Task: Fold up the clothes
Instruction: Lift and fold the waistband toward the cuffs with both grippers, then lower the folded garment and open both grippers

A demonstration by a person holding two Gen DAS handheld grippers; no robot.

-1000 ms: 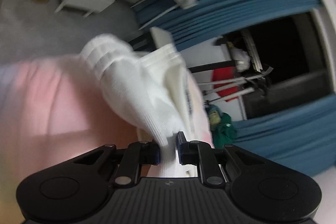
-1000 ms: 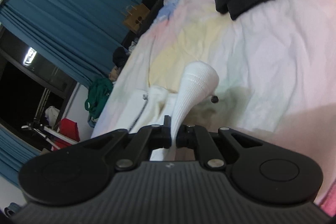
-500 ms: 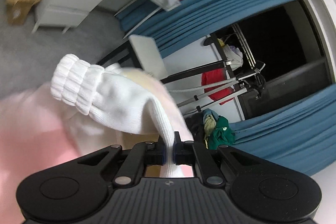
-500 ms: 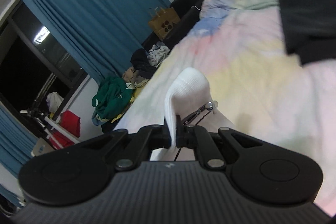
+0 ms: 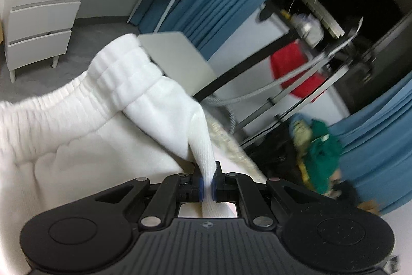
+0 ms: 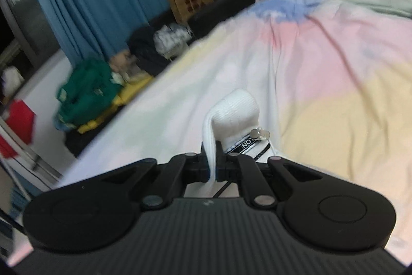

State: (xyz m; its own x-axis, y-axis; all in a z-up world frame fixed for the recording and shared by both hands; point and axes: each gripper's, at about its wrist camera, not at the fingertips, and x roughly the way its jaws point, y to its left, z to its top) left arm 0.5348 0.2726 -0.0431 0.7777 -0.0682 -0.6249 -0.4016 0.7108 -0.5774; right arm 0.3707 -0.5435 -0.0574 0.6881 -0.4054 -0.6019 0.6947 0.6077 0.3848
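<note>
Left tool and right tool each pinch white garment folds.

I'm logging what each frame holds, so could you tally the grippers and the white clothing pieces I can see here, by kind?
Grippers: 2, the left gripper and the right gripper, each shut on white fabric.
White ribbed socks: 1, the white sock pinched by the left gripper.
White garments with a drawcord: 1, the white garment in the right gripper.
Total: 4
</note>
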